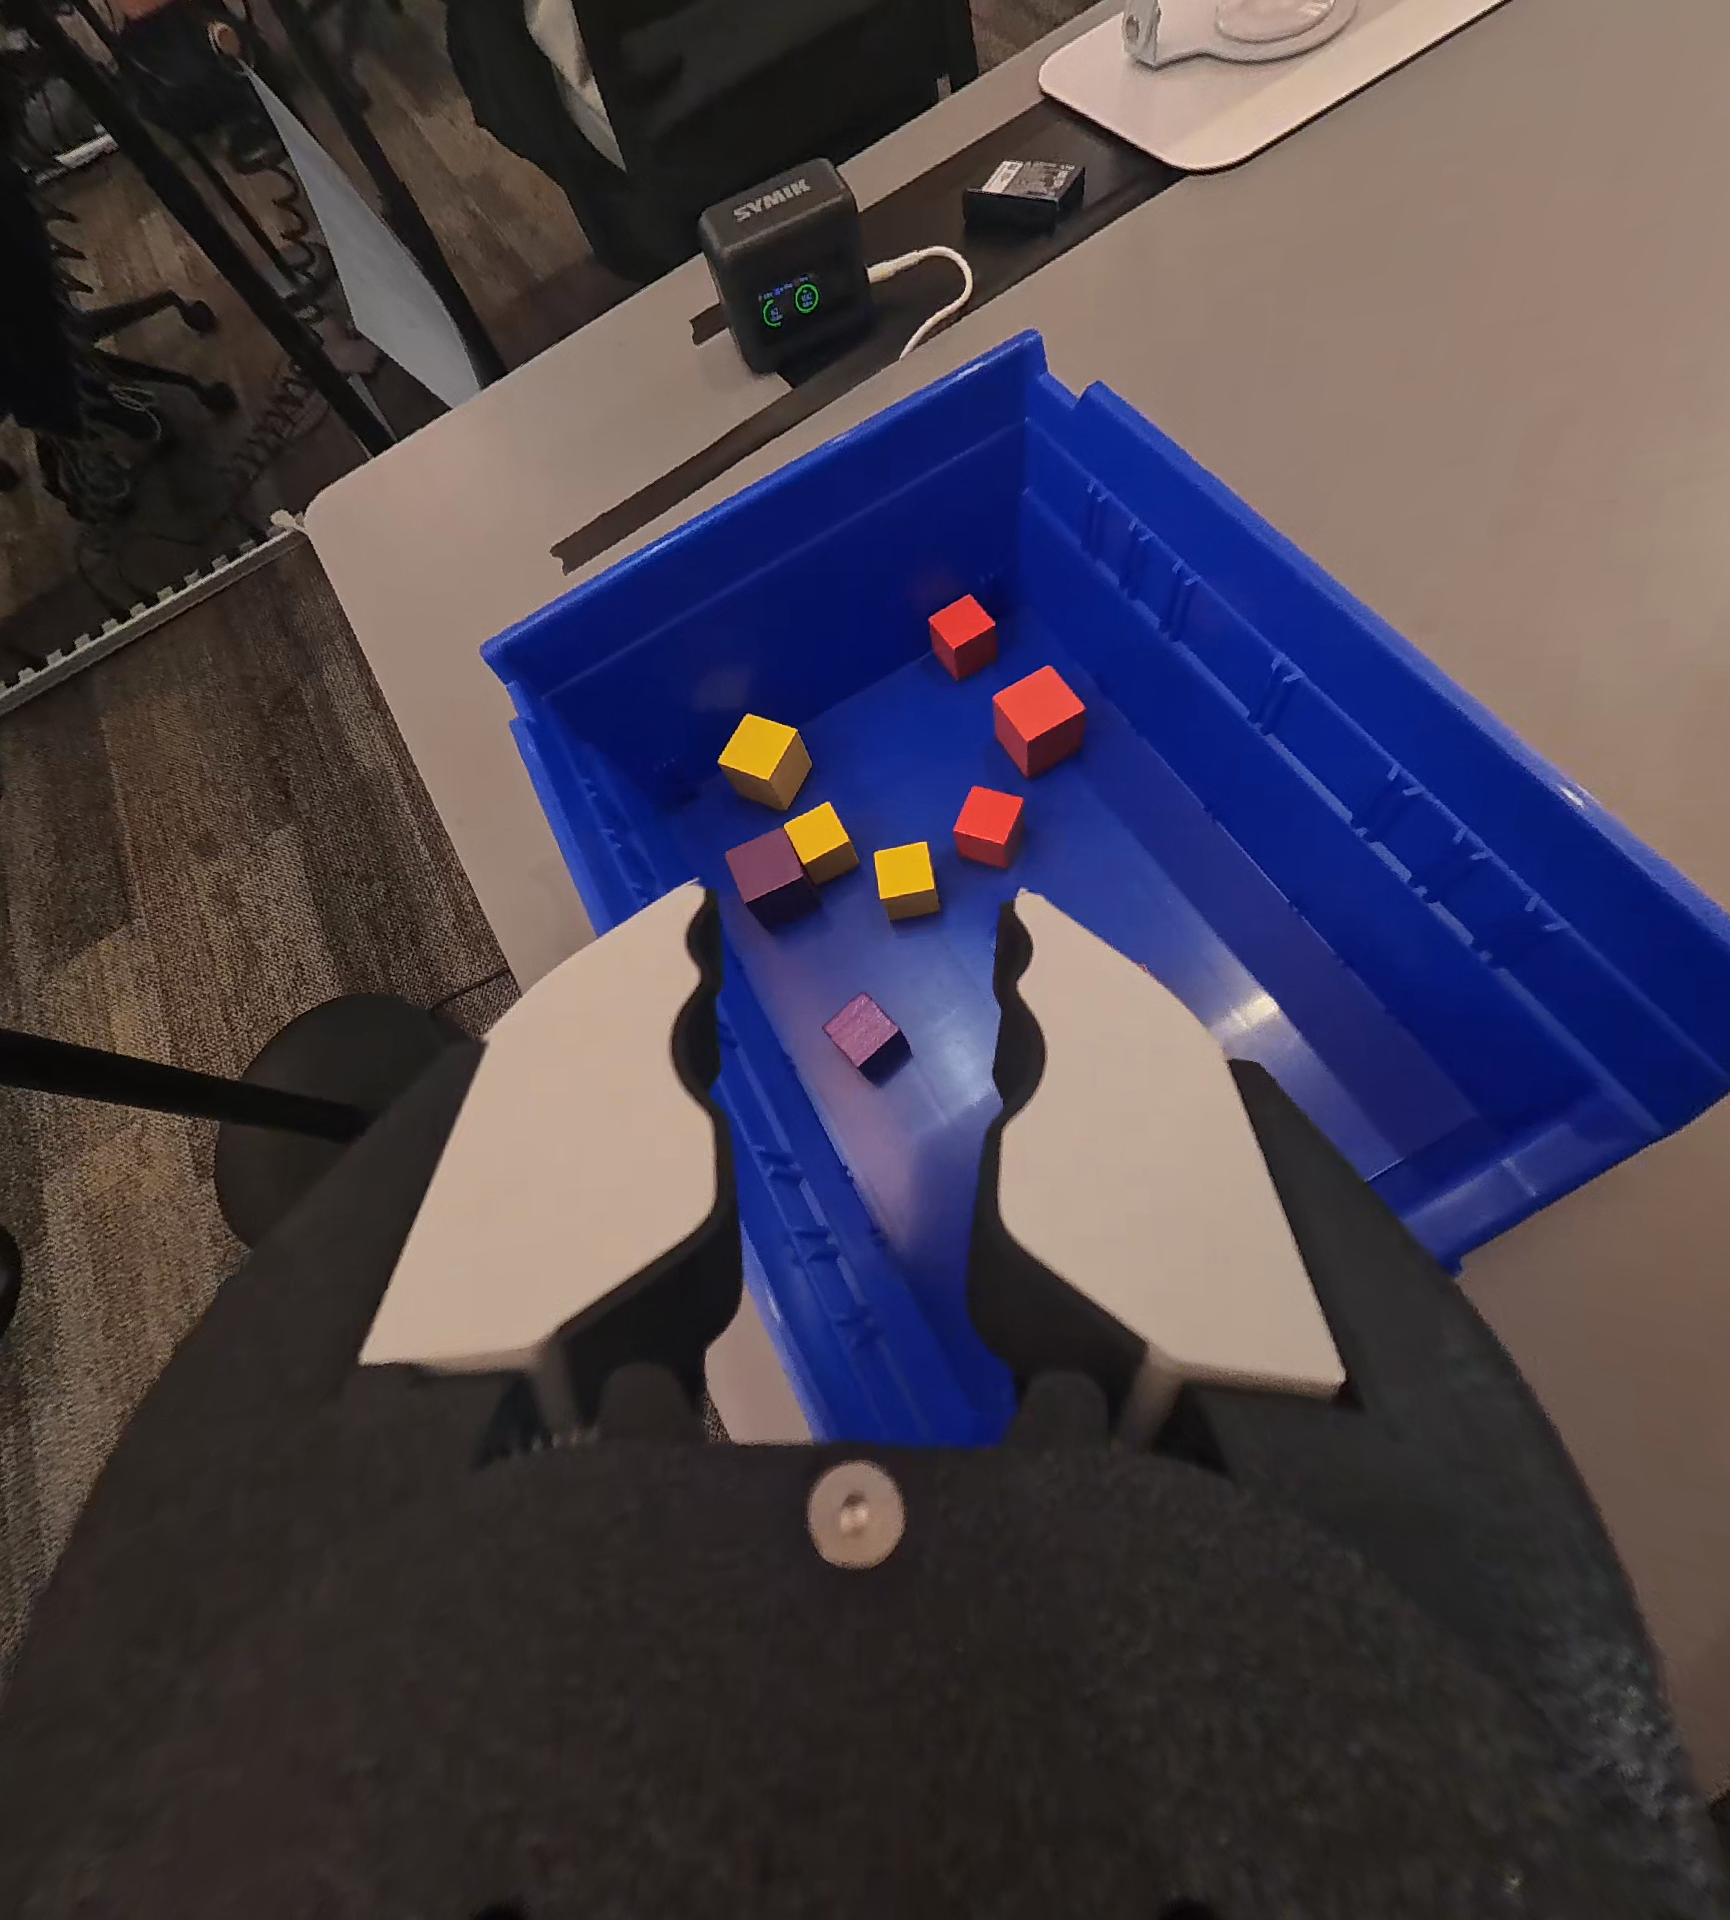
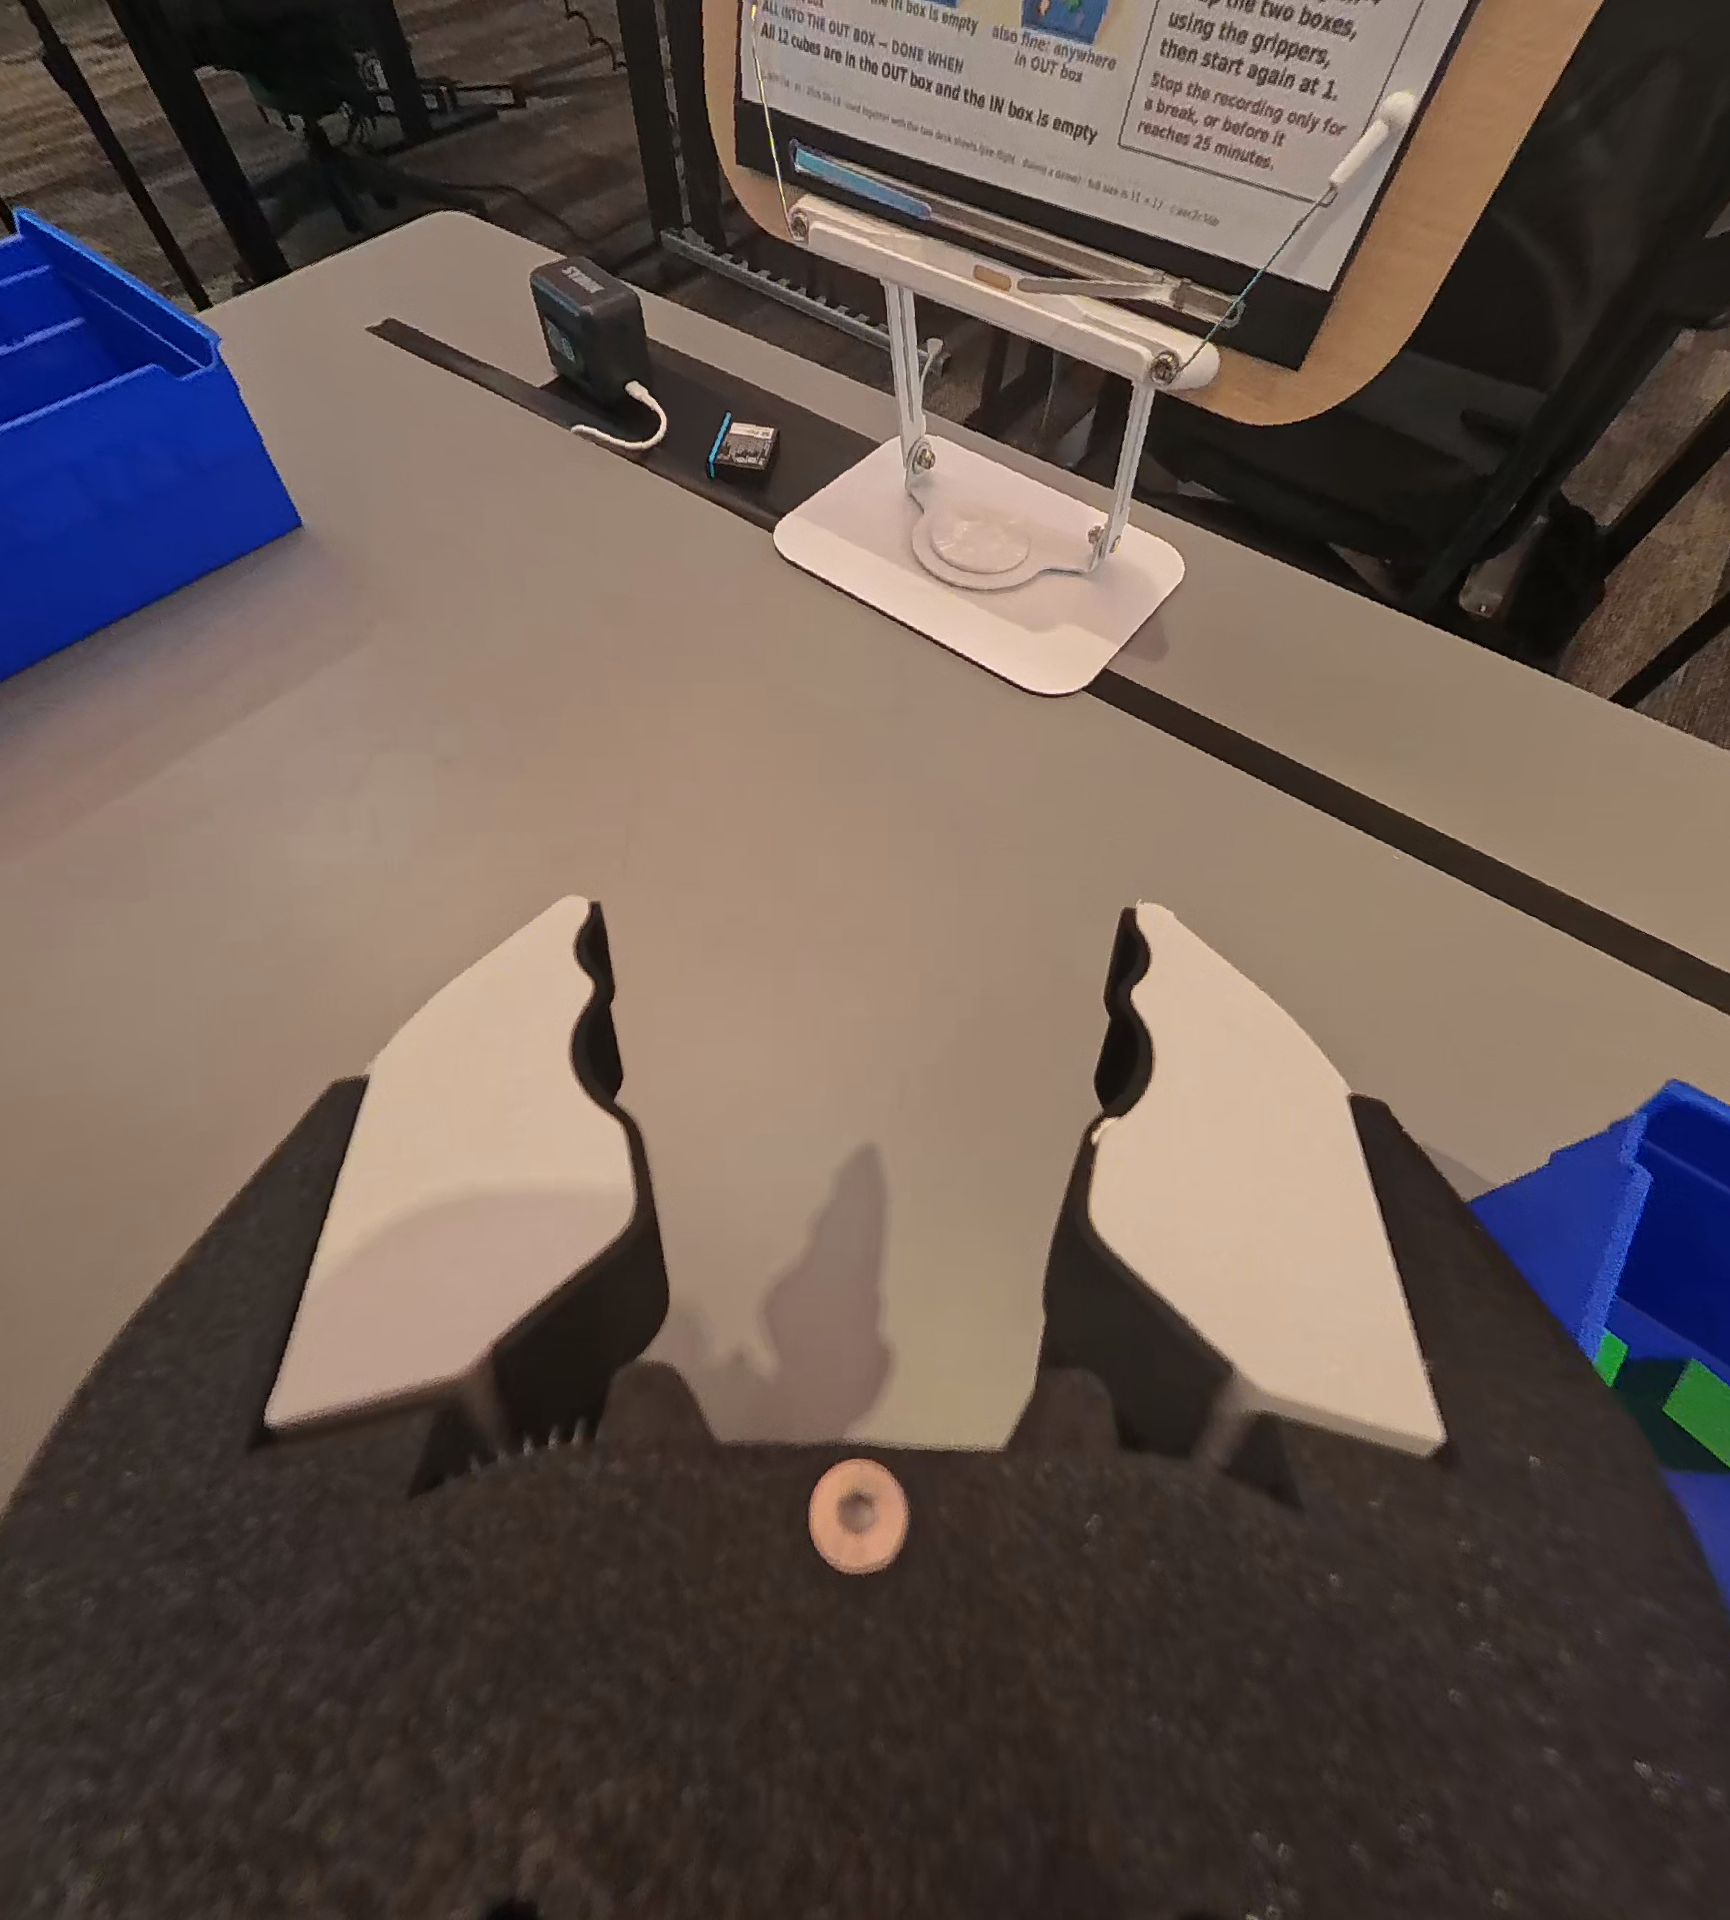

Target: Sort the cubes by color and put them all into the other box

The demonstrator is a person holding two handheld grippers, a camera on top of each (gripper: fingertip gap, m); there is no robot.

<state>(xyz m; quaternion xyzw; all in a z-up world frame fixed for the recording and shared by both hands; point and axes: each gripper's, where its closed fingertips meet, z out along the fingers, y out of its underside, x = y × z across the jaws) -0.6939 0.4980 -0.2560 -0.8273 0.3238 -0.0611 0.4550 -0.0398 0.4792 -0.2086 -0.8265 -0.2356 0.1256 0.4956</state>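
Inside the blue bin [image 1: 1256, 665] on the left lie eight cubes: three red cubes [image 1: 1037, 719] toward its far right corner, three yellow cubes [image 1: 763, 758] toward the left wall, one purple cube [image 1: 769, 875] touching a yellow one, and a lone purple cube [image 1: 866, 1035] nearer the camera. That lone cube sits below and between the fingertips of the left gripper [image 1: 856, 899], which hangs over the bin with its jaws moderately apart and nothing between them.

Off to the right, a second blue bin [image 2: 1692, 1195] shows at the frame edge with green cubes [image 2: 1713, 1415] in it, just beside the right gripper [image 2: 861, 909]. That gripper hovers over bare tabletop, spread wide and empty.

Both bins rest on a grey table [image 2: 632, 779] crossed by a strip of black tape [image 2: 1412, 842]. Along the tape stand a small black charger [image 2: 586, 327] with a white cable [image 2: 632, 421], a small black battery [image 2: 745, 447], and a white stand [image 2: 986, 571] holding a printed instruction sheet [image 2: 1100, 94]. Beyond the table edge lie patterned carpet [image 1: 165, 831] and dark chair legs.
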